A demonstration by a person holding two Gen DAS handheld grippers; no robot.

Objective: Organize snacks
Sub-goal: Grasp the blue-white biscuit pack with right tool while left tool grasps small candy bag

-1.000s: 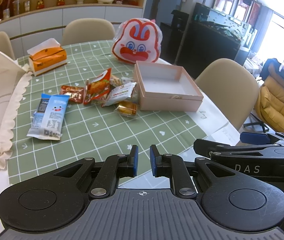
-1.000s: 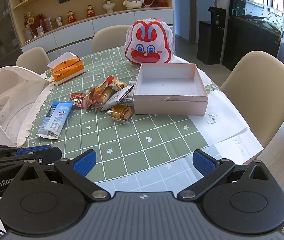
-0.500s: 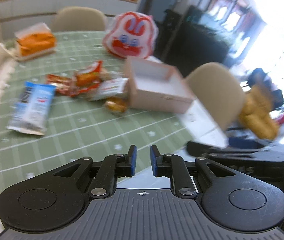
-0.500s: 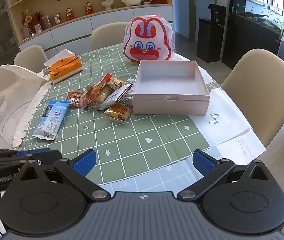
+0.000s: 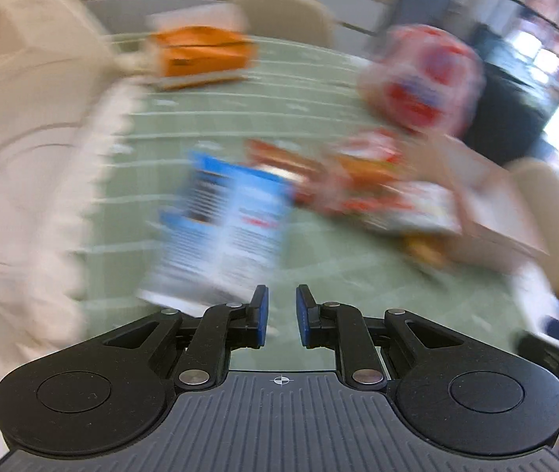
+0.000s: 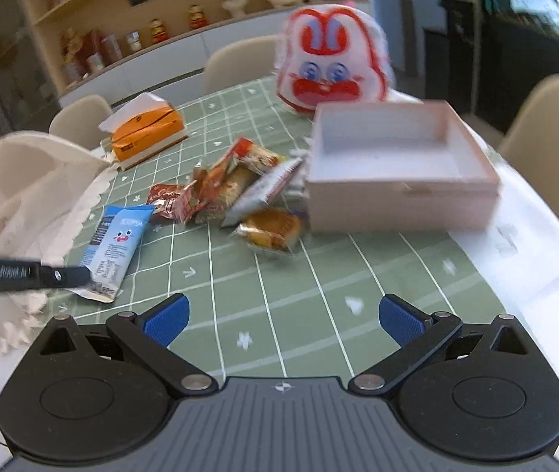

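Note:
A blue and white snack packet (image 6: 116,242) lies on the green checked tablecloth (image 6: 279,299); it also shows blurred in the left wrist view (image 5: 224,228), just beyond my left gripper (image 5: 278,310). The left jaws are nearly closed with a narrow gap and hold nothing. A pile of red and orange snack packets (image 6: 224,185) and a wrapped pastry (image 6: 271,230) lie beside an empty pink box (image 6: 397,169). My right gripper (image 6: 283,318) is wide open and empty over the table's near part. The left gripper's side (image 6: 24,275) reaches to the blue packet's near end.
A rabbit-face bag (image 6: 330,65) stands behind the box. An orange tissue box (image 6: 148,131) sits at the far left. A white lace-edged cloth (image 6: 16,196) covers the left side. Beige chairs (image 6: 550,118) surround the table. White paper (image 6: 531,251) lies at the right edge.
My left gripper has swung left and forward to the blue packet, blurring its view. My right gripper has moved forward toward the snacks and box. Both jaws keep their openings.

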